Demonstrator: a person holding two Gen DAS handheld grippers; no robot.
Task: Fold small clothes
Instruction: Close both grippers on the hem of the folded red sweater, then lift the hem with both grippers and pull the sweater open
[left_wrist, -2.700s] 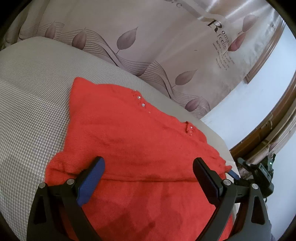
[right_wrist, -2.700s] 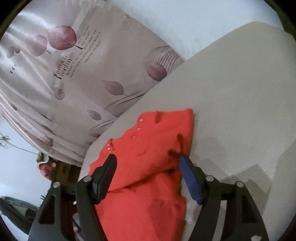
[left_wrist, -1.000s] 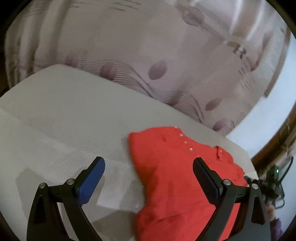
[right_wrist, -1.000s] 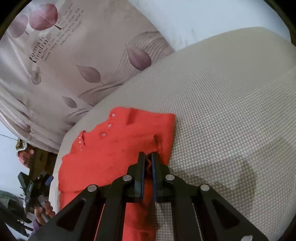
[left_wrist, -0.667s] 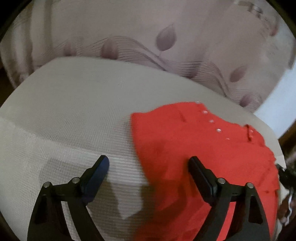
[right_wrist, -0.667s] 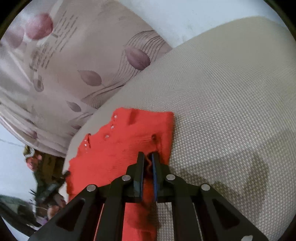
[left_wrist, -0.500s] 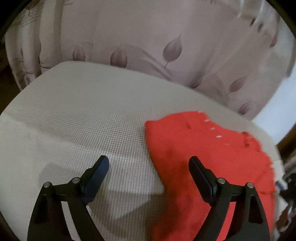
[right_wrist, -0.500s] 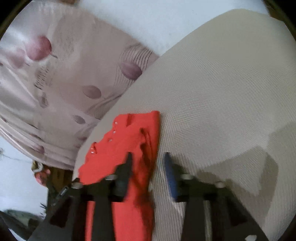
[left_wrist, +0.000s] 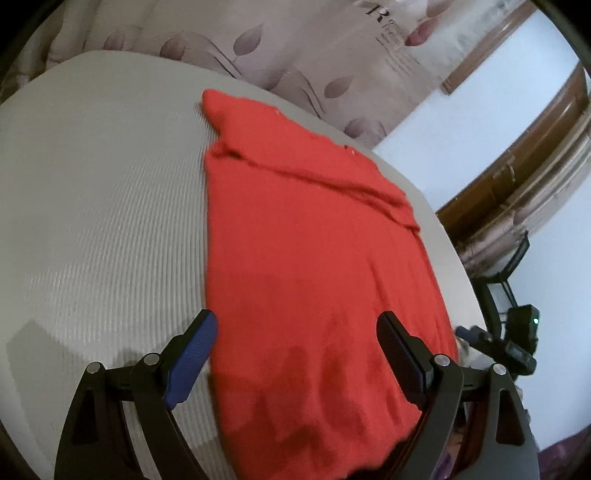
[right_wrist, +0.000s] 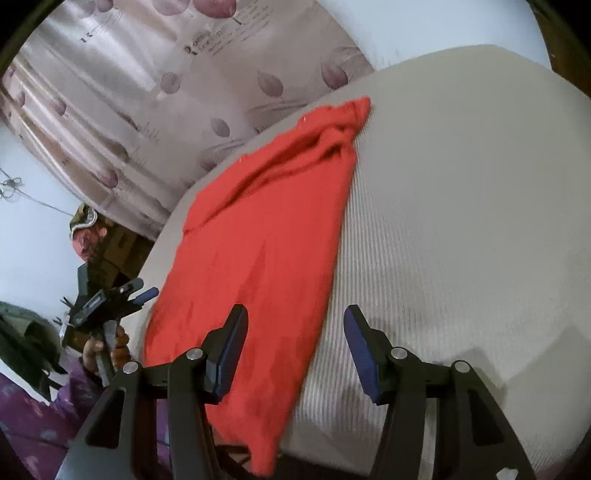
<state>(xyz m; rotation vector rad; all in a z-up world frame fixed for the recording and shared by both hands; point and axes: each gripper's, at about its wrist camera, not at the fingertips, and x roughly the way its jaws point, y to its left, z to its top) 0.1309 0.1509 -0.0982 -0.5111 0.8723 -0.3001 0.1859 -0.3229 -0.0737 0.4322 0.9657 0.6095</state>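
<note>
A red knitted garment lies flat on the grey cushioned surface, its sleeves folded in across the top, its lower hem hanging over the near edge. My left gripper is open and empty, hovering over the garment's lower part. In the right wrist view the same garment runs from the far edge to the near edge. My right gripper is open and empty, above the garment's right edge near the hem. The left gripper shows there at the left.
A pink curtain with leaf print hangs behind the surface. A wooden frame and white wall stand at the right. The surface stretches bare to the right of the garment.
My right gripper has let go of the garment's folded sleeve and opened. Both grippers have pulled back toward the near hem. The left gripper now hovers over the garment.
</note>
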